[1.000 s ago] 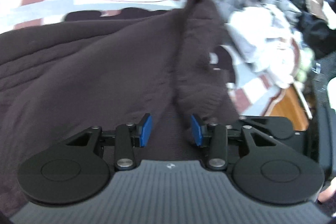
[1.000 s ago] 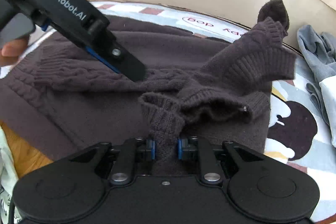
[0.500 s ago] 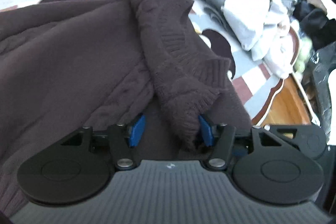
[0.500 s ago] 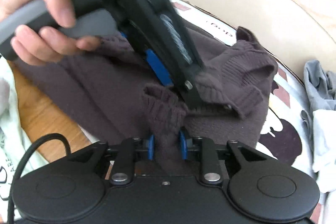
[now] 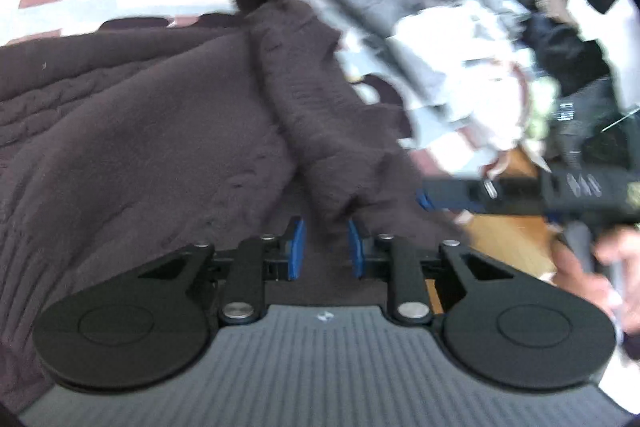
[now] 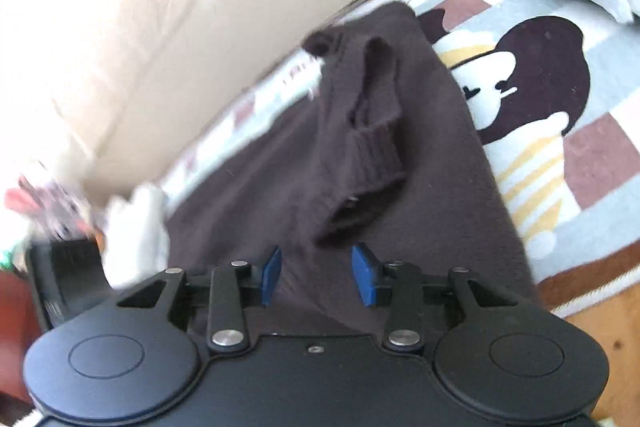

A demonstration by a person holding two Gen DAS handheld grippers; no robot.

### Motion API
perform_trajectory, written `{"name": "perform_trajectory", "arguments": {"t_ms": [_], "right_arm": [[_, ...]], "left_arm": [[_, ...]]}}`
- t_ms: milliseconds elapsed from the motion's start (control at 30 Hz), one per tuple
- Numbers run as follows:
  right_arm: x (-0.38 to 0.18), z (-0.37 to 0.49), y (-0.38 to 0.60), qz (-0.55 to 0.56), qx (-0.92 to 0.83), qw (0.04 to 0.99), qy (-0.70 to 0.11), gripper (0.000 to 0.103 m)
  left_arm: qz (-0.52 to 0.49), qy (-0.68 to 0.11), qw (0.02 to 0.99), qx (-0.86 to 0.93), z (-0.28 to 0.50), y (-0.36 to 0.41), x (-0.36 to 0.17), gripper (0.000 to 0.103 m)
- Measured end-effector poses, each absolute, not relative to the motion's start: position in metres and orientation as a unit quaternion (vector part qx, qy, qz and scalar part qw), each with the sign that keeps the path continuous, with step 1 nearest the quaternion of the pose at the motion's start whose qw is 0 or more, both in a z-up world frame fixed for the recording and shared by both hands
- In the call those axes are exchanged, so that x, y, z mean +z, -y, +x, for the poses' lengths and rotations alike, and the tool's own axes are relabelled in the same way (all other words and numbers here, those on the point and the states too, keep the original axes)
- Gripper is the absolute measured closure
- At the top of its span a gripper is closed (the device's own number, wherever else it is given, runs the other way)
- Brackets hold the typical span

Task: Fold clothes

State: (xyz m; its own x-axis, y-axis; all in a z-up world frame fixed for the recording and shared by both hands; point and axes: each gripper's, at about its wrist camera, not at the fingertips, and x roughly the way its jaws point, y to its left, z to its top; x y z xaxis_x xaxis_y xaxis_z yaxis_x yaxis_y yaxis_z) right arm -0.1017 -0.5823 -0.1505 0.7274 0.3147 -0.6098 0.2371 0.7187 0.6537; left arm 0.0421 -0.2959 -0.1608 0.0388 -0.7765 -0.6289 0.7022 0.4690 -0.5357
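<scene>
With the dark brown knitted sweater (image 5: 152, 131) spread flat on the patterned cartoon-print rug (image 6: 560, 131), and one sleeve (image 6: 372, 131) laid back across the body, cuff toward the hem, the fold appears part-made. To finish well: smooth the folded sleeve flat, align it with the side seam, take up thick knit by a full pinch at an edge rather than a surface nip, and keep both grips level so bulky ribbing does not bunch.

Left tool (image 5: 326, 247): pads parted, with a hanging fold of knit between them; contact not settled, blur too heavy, so grasp cannot be told. Right tool (image 6: 316, 275): released, pads wide apart above the sweater body, nothing between them.

Against half a second before: right tool then clenched on the ribbed cuff, now let go, cuff lying on the body. Left tool pads then wider, straddling the sleeve; now closer together. Right tool now seen at the left view's right edge, over bare wooden floor (image 5: 516, 239). Heap of grey and white clothes (image 5: 460, 75) unchanged beyond the sweater.
</scene>
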Motion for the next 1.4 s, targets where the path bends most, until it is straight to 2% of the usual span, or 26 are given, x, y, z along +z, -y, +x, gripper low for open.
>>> {"name": "perform_trajectory", "arguments": {"t_ms": [33, 167, 233, 367, 400, 433, 533, 600, 667, 767, 833, 933, 1000, 1100, 1200, 1267, 1400], "right_arm": [[-0.148, -0.1, 0.586, 0.382, 0.019, 0.851, -0.361, 0.045], [-0.15, -0.078, 0.591, 0.367, 0.003, 0.859, -0.357, 0.036], [-0.157, -0.062, 0.589, 0.343, -0.006, 0.865, -0.366, 0.033], [-0.169, -0.029, 0.587, 0.293, -0.023, 0.876, -0.382, 0.035], [-0.171, -0.023, 0.583, 0.276, -0.021, 0.882, -0.383, 0.057], [-0.167, -0.021, 0.573, 0.246, -0.009, 0.894, -0.375, 0.088], [-0.145, -0.023, 0.536, 0.149, 0.024, 0.922, -0.356, 0.088], [-0.127, -0.03, 0.508, 0.076, 0.066, 0.936, -0.337, 0.088], [-0.121, -0.034, 0.481, 0.005, 0.127, 0.924, -0.36, 0.088], [-0.135, -0.033, 0.481, 0.024, 0.147, 0.9, -0.41, 0.083], [-0.131, -0.045, 0.506, 0.115, 0.095, 0.902, -0.406, 0.06], [-0.121, -0.077, 0.548, 0.232, 0.039, 0.894, -0.381, 0.053], [-0.119, -0.092, 0.559, 0.212, -0.009, 0.884, -0.417, 0.053], [-0.118, -0.119, 0.541, 0.069, -0.051, 0.893, -0.441, 0.052], [-0.119, -0.145, 0.527, 0.045, -0.009, 0.909, -0.413, 0.051], [-0.122, -0.148, 0.525, 0.064, 0.016, 0.909, -0.411, 0.042], [-0.151, -0.133, 0.516, -0.035, -0.058, 0.89, -0.45, 0.041]], "left_arm": [[-0.048, -0.465, 0.719, -0.515, 0.042, 0.292, -0.159, 0.08], [-0.048, -0.472, 0.723, -0.502, 0.046, 0.289, -0.158, 0.08], [-0.038, -0.467, 0.734, -0.492, 0.05, 0.291, -0.157, 0.08], [-0.065, -0.481, 0.741, -0.464, 0.062, 0.281, -0.158, 0.08], [-0.068, -0.48, 0.743, -0.461, 0.064, 0.277, -0.157, 0.08], [-0.069, -0.477, 0.746, -0.459, 0.066, 0.273, -0.155, 0.08], [-0.075, -0.466, 0.756, -0.454, 0.071, 0.262, -0.147, 0.079], [-0.104, -0.461, 0.754, -0.456, 0.077, 0.254, -0.144, 0.074], [-0.144, -0.462, 0.742, -0.464, 0.083, 0.246, -0.143, 0.072], [-0.198, -0.489, 0.708, -0.469, 0.088, 0.243, -0.158, 0.06], [-0.196, -0.505, 0.703, -0.46, 0.085, 0.246, -0.166, 0.06], [-0.177, -0.506, 0.709, -0.458, 0.079, 0.253, -0.173, 0.06], [-0.185, -0.518, 0.701, -0.454, 0.08, 0.26, -0.18, 0.059], [-0.183, -0.53, 0.696, -0.448, 0.083, 0.27, -0.185, 0.059], [-0.164, -0.528, 0.71, -0.437, 0.083, 0.276, -0.181, 0.059], [-0.162, -0.526, 0.712, -0.436, 0.085, 0.276, -0.177, 0.059], [-0.151, -0.521, 0.725, -0.424, 0.077, 0.281, -0.168, 0.059]]}}
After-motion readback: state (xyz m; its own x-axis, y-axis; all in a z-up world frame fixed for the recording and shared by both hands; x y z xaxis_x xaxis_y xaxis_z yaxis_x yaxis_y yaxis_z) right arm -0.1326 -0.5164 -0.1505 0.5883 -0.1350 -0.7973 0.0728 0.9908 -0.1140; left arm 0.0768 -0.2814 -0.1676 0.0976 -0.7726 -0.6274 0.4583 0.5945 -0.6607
